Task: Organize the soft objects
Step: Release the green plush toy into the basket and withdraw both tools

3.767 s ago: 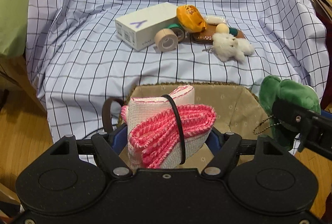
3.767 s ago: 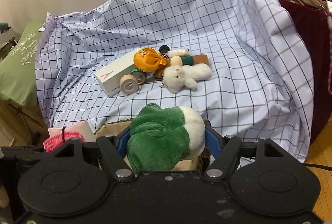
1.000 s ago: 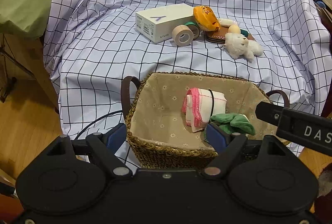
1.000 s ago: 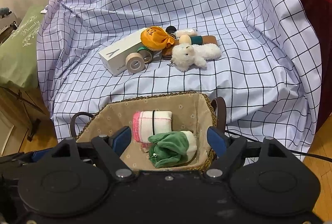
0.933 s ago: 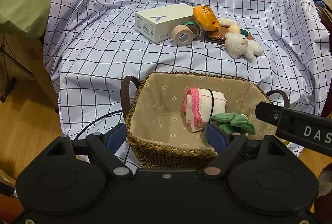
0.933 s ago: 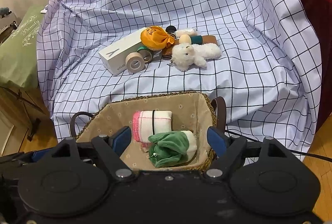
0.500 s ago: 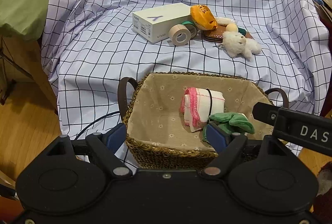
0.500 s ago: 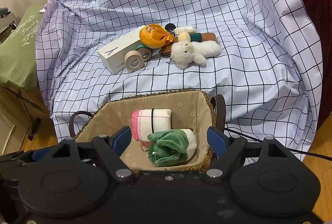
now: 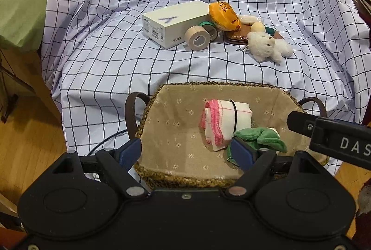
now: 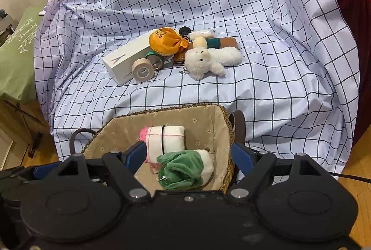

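Fingers on both my grippers, left (image 9: 186, 152) and right (image 10: 189, 157), are wide and empty, and the white plush (image 10: 208, 61) lies crosswise upper centre, beyond the basket (image 10: 223, 115), nearer my right.

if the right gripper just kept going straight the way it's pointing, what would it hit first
Most likely the green plush toy lying in the basket, directly between the open right gripper and the basket floor. Depth is hard to judge, but nothing else appears in that line.

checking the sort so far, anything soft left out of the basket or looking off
Yes: the white plush toy and orange cloth pouch lie on the checked sheet among hard items, outside the basket. The rolled towel and green plush are inside.
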Available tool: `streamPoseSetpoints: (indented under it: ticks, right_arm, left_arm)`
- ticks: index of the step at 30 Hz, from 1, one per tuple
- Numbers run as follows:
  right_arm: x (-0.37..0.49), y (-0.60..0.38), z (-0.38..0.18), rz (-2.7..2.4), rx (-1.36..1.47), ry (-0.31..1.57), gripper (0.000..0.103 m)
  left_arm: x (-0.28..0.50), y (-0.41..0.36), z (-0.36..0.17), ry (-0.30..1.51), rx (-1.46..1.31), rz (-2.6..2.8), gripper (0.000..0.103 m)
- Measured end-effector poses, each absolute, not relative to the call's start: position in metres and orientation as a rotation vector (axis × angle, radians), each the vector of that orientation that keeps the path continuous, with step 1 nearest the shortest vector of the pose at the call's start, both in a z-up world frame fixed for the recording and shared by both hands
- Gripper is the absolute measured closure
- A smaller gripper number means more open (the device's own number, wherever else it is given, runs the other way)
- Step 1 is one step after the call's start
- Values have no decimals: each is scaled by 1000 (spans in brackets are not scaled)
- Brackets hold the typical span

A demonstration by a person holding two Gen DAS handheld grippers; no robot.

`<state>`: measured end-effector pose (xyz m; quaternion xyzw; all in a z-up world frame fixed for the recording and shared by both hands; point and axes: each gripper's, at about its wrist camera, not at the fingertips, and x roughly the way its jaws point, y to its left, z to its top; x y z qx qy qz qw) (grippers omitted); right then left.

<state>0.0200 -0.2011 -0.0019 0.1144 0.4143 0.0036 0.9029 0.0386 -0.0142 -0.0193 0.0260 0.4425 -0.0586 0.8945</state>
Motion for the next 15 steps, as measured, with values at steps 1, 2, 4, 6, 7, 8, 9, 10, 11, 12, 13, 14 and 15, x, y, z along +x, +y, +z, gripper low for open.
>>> streamPoseSetpoints:
  ticks: [1,2,4,6,7,8,9,10,11,12,13,14,15]
  right_arm:
    - [22,-202,-2,7,238,856,23]
    - [24,-203,-2,5,239,856,23]
    - [29,-205,-1,1,242,858,23]
    - [34,-207,-1,-2,248,857,23]
    - [37,-208,-1,-5,247,859,23]
    - [40,-209,-1,-8,246,860,23]
    - [44,-210,-2,-10,245,862,23]
    - [48,-210,-2,-12,245,864,23]
    - [51,-211,-3,-14,244,868,23]
    - [55,-212,-3,-17,243,872,23]
    - [59,-213,-4,-21,242,876,23]
    - [64,-214,-5,-24,241,880,23]
    - [69,-215,-6,-28,239,884,23]
  left_arm:
    - [40,-14,-19,917,59,-123,23]
    - [42,-15,-19,917,64,-124,23]
    - [45,-16,-19,920,73,-128,23]
    - [49,-17,-20,925,80,-133,23]
    - [51,-17,-20,929,82,-135,23]
    - [53,-18,-21,933,85,-138,23]
    - [56,-18,-21,938,88,-139,23]
    - [58,-18,-22,942,90,-141,23]
    - [61,-18,-22,946,92,-143,23]
    - [64,-18,-22,952,93,-147,23]
    - [67,-18,-22,955,93,-149,23]
    - [70,-18,-22,958,95,-152,23]
    - [74,-18,-21,959,95,-153,23]
